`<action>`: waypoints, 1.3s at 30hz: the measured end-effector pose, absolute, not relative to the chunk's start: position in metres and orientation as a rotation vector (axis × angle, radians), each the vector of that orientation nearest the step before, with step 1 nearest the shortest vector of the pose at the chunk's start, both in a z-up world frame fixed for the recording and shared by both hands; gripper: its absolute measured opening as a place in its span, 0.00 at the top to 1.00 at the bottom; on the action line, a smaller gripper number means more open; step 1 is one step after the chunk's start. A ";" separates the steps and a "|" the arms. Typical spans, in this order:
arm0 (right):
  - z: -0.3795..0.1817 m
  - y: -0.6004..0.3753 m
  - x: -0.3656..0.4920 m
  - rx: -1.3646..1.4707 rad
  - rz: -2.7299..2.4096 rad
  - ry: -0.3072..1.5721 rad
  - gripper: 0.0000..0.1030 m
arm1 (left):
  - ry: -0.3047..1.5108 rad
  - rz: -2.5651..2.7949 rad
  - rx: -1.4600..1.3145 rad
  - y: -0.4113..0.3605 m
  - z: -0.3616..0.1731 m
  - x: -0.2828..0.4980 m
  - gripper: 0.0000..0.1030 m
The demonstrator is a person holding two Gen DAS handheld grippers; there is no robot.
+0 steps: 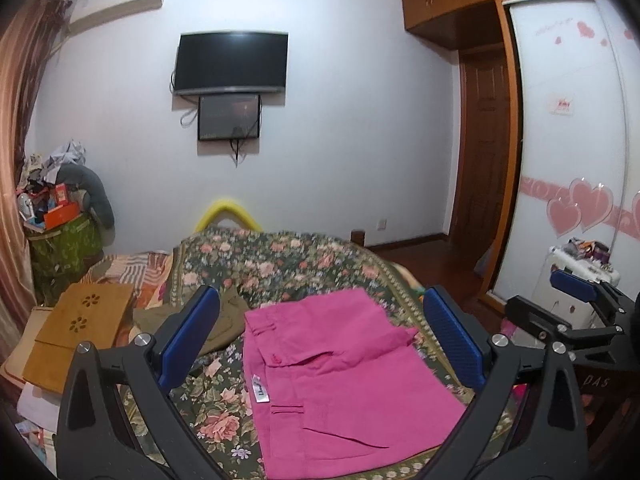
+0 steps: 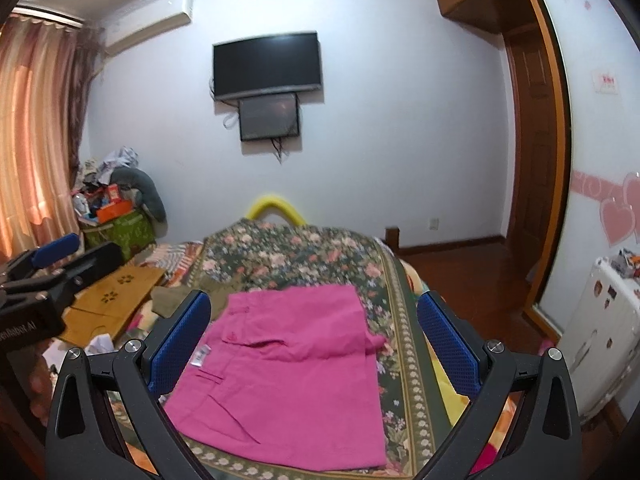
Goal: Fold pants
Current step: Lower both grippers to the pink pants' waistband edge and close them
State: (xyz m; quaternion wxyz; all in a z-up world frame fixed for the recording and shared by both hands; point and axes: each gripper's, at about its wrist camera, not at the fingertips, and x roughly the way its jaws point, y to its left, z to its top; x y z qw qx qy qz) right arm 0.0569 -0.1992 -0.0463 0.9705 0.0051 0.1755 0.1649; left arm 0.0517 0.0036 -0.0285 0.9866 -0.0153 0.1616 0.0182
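Pink pants (image 1: 332, 372) lie folded into a compact rectangle on the floral bedspread (image 1: 280, 264), waistband and white label to the left. They also show in the right wrist view (image 2: 292, 364). My left gripper (image 1: 320, 340) is open and empty, held above the pants. My right gripper (image 2: 314, 344) is open and empty too, held above the same pants. The right gripper's blue pad shows at the right edge of the left wrist view (image 1: 576, 286), and the left gripper shows at the left edge of the right wrist view (image 2: 56, 252).
An olive garment (image 1: 224, 320) lies crumpled left of the pants. A wooden lap board (image 1: 80, 328) sits at the bed's left. A green basket (image 1: 64, 248) with clutter stands by the curtain. A white appliance (image 2: 600, 344) stands right of the bed.
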 end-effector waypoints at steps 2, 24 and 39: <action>-0.061 -0.205 0.071 0.014 0.312 0.388 0.00 | 0.354 0.057 -0.029 0.008 -0.039 0.066 0.00; -0.207 -0.220 0.224 -0.099 0.325 0.891 0.02 | 1.024 0.027 -0.106 0.100 -0.230 0.236 0.30; -0.225 -0.198 0.294 -0.104 0.483 0.929 0.50 | 1.090 -0.034 -0.111 0.100 -0.266 0.274 0.48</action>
